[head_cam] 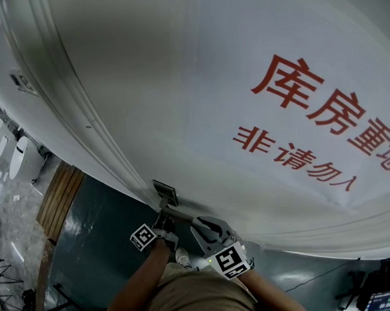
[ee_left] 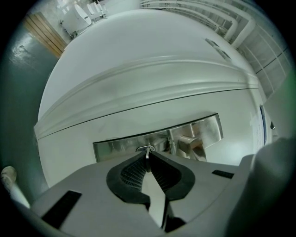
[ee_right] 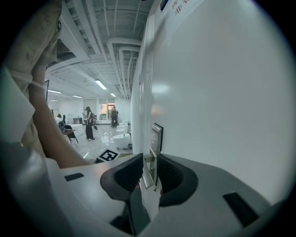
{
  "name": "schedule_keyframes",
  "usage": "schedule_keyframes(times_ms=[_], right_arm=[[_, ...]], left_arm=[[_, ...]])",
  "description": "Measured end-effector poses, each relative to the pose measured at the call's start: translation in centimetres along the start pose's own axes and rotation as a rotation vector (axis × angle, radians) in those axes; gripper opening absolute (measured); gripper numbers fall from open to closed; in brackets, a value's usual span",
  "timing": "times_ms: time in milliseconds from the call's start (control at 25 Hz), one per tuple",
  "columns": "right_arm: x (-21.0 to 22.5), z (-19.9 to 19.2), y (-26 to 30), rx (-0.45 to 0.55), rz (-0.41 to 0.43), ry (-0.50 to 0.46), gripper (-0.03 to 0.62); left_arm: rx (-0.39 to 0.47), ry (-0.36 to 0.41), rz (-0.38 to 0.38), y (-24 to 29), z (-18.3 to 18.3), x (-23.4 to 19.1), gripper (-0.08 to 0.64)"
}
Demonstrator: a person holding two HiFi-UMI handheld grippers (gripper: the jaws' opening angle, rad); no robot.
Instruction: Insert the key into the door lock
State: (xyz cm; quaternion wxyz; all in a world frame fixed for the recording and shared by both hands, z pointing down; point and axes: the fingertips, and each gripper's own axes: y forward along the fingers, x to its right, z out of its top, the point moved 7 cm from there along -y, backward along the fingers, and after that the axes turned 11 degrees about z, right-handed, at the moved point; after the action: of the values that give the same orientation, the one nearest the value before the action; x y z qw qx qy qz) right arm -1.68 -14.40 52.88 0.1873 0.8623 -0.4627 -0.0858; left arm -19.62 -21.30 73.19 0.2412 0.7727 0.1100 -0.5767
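Left gripper (ee_left: 147, 157) pinches key (ee_left: 146, 149); right gripper (ee_right: 150, 156) clamps door handle (ee_right: 149, 174).

Door (head_cam: 179, 88): white, smooth, faint sheen. Red lettering (head_cam: 287, 83): flat, matt. Lock plate (ee_left: 115, 147) and handle (ee_left: 189, 144): brushed metal, reflective. Key (ee_left: 147, 150): thin bright metal. Left gripper (ee_left: 148, 159), right gripper (ee_right: 149, 169): grey matt plastic shells, black ribbed pads (ee_left: 132, 173). Pale floor (head_cam: 13, 211): glossy. Wood strip (head_cam: 58, 196): planked, matt.
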Motion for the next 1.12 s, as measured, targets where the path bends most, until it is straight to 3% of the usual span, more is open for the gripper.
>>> schedule_keyframes(times_ms=[480,680,880,1120], right_arm=[[-0.1,0.3,0.0,0.002,-0.035,0.003,0.098],[-0.1,0.5,-0.1,0.003,-0.064,-0.002,0.098],[-0.4,1.0,0.7,0.007,-0.061,0.001,0.098],[-1.2,1.1,1.3,0.008,-0.05,0.015,0.098]], left_arm=[[-0.019,-0.011,-0.024,0.2,0.2,0.0,0.034],[-0.051,-0.047,-0.001,-0.1,0.0,0.1,0.034],[-0.062,0.028,-0.016,0.0,1.2,0.3,0.034],[-0.079,0.029,-0.087,-0.4,1.5,0.8,0.038]])
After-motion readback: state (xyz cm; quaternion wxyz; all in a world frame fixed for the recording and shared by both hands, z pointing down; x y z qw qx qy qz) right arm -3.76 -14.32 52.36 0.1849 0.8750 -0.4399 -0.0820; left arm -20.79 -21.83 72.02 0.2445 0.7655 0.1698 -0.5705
